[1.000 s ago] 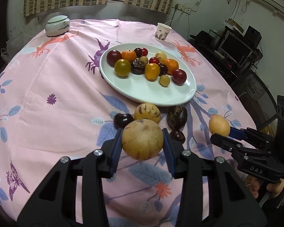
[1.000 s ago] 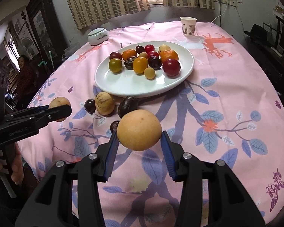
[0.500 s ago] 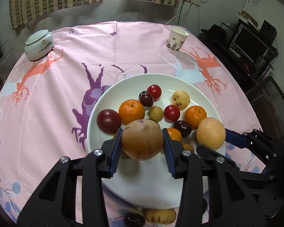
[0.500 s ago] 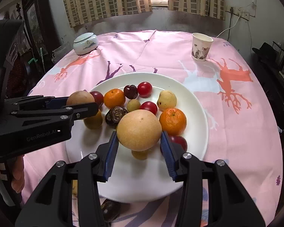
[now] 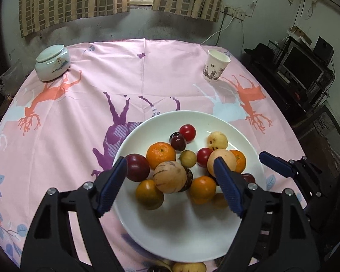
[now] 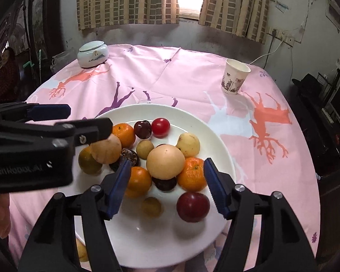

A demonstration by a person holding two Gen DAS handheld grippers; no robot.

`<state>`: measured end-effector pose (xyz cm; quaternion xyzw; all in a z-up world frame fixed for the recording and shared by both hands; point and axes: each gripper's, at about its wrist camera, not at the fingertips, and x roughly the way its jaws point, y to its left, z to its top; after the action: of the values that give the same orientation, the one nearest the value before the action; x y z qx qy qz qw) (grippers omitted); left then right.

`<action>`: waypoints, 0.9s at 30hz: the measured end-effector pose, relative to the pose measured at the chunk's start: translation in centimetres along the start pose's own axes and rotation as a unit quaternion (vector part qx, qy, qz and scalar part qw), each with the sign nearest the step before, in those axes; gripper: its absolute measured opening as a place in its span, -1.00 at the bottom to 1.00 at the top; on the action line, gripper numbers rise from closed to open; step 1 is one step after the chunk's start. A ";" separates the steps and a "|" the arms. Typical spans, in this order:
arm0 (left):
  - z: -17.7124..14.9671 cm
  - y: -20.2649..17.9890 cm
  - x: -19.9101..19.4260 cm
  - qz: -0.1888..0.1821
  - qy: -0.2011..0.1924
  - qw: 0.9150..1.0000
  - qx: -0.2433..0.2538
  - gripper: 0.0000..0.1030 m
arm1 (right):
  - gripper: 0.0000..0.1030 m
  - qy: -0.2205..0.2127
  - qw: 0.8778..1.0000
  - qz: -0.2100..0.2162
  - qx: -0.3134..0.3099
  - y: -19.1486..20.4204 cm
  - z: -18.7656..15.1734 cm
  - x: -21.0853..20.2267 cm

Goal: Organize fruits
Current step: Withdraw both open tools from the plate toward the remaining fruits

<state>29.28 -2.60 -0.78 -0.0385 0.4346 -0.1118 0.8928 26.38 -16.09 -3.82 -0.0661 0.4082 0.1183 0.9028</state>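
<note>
A: Now, counts? Plate [image 5: 215, 238]: 2 big tan round fruits, striped one [image 5: 169, 176] plus smooth one [image 6: 165, 162], resting on the pile; 2 tangerines.
B: Grippers: left gripper [image 5: 170, 188] and right gripper [image 6: 166, 185], jaws opening, pads clear of fruit. Only right cam shows a seated person [image 6: 5, 72]. 1 cup [image 5: 216, 69], 1 jar [image 5: 52, 63].

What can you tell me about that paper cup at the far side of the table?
The paper cup is white with a band of small grey-brown printed pictures around its lower half. It tapers toward the base, stands upright with its mouth open, and whether it holds anything cannot be seen. It rests on the pink tablecloth beside an orange deer print, apart from the plate; nothing else touches it.
</note>
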 end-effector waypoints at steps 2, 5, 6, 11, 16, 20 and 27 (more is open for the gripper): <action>-1.0 0.2 -2.1 -0.009 -0.013 1.000 -0.004 0.64 | 0.29 0.000 1.000 0.021 0.017 -0.5 -1.0 -1.7; -3.7 0.3 -5.3 -0.010 -0.041 0.999 -0.005 0.84 | 0.31 0.004 0.998 0.047 0.046 -1.0 -3.5 -4.4; -4.8 0.3 -6.1 -0.009 -0.045 0.999 -0.002 0.85 | 0.31 0.006 0.997 0.055 0.053 -1.2 -4.6 -5.4; -11.6 0.3 -8.9 -0.009 -0.045 0.999 -0.005 0.89 | 0.31 0.010 0.994 0.077 0.073 -0.3 -9.5 -9.5; -17.4 0.6 -10.0 0.005 -0.028 0.999 -0.016 0.89 | 0.32 0.027 0.992 0.078 0.090 0.8 -14.1 -11.1; -20.0 0.3 -10.4 0.019 -0.019 1.000 -0.010 0.89 | 0.32 0.047 0.991 0.083 0.090 2.1 -16.4 -10.9; -21.3 0.8 -11.2 0.038 -0.025 0.999 -0.013 0.89 | 0.32 0.053 0.993 0.086 0.068 4.1 -17.5 -9.8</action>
<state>5.98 1.43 -5.53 -0.0366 0.4150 -0.0715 0.9063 6.43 -17.48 -8.02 0.0243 0.4669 0.1638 0.8687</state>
